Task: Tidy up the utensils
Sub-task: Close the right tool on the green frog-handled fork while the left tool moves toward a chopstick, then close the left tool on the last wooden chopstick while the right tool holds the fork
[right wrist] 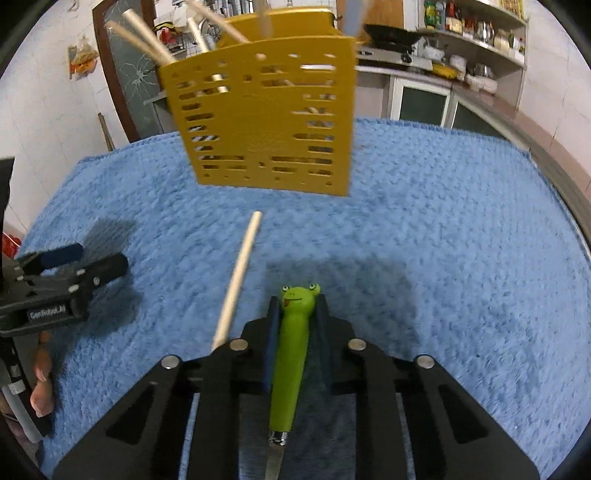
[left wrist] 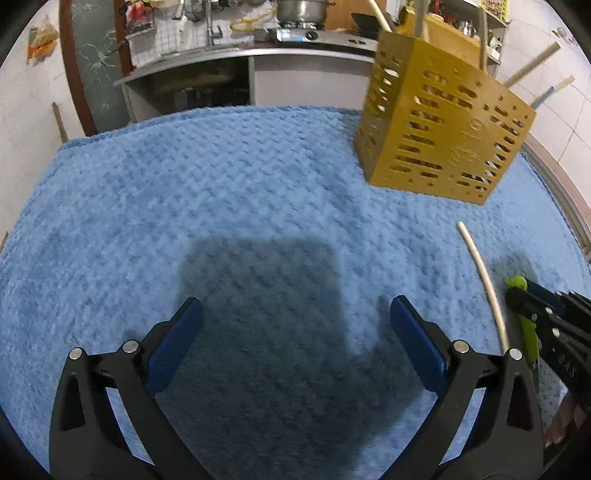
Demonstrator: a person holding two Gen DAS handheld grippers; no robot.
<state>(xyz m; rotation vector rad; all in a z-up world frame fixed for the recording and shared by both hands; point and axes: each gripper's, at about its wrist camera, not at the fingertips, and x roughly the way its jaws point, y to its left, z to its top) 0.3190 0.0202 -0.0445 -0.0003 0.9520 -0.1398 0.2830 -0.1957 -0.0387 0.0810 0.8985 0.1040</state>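
Observation:
A yellow slotted utensil holder stands on the blue towel at the far right, with several sticks and handles poking out; it also shows in the right wrist view. My right gripper is shut on a green frog-handled utensil, its metal end pointing back under the gripper. A pale chopstick lies on the towel just left of it, and shows in the left wrist view. My left gripper is open and empty above the towel, left of the right gripper.
The towel covers the table. A kitchen counter with a stove and pot runs behind. Shelves with jars stand at the back right. The table's metal edge runs along the right.

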